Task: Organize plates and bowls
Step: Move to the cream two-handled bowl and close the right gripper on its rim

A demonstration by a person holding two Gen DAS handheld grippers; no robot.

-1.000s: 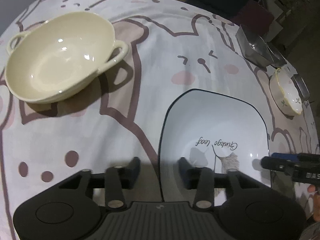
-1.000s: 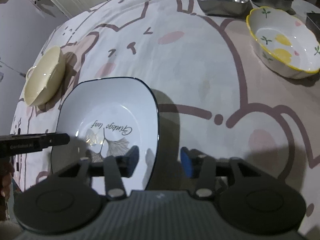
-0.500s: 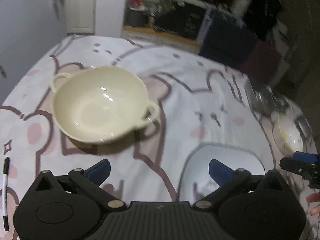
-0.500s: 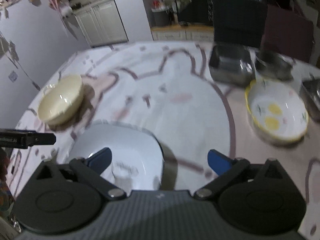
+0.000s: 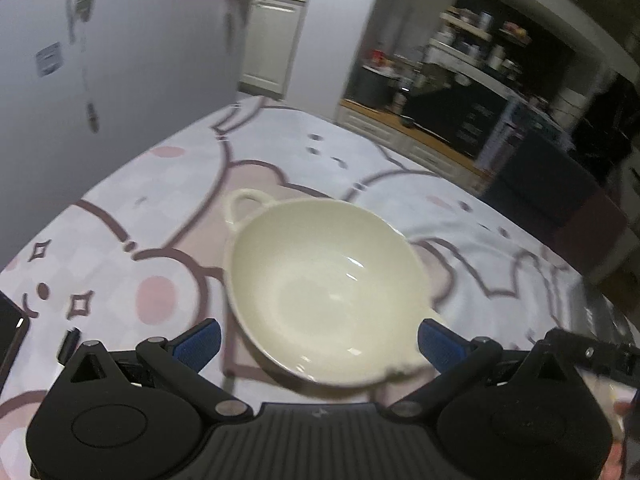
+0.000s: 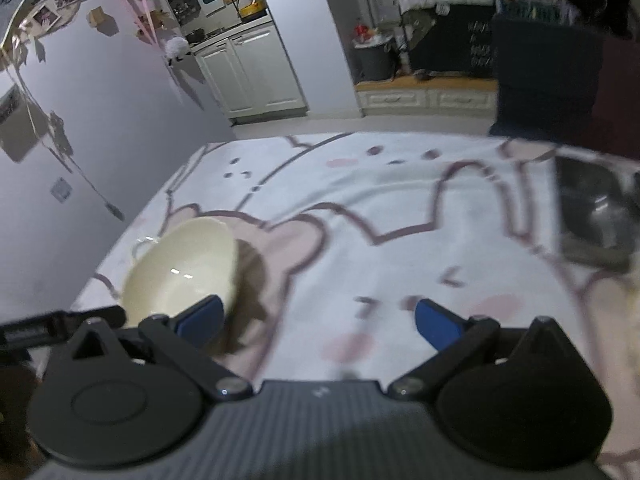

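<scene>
Cream two-handled bowl point(image 5: 328, 300) sits on the bench point(image 5: 160, 208) directly ahead of the left gripper point(image 5: 320, 340), framed between its two blue pads point(image 5: 200, 340). Left gripper is spread wide and holds nothing; pads flank the bowl's near rim, and contact can't be judged. One loop handle point(image 5: 244, 204) points to the far left; the near right rim is motion-blurred. Bowl interior is empty, only light glints.

From the right wrist, the same bowl point(image 6: 184, 268) lies off to the left, partly behind the left blue pad point(image 6: 200, 318). Right gripper point(image 6: 320, 320) is also spread wide, empty, over bare tablecloth. Steel container point(image 6: 596, 216) at far right edge, blurred, contents unclear.

Bench wears a white cloth with pink-and-brown cartoon bear print point(image 6: 360, 220). Dim room: grey wall point(image 5: 120, 60) on the left, white cabinet point(image 6: 256, 76), and dark shelving point(image 5: 480, 80) behind.
</scene>
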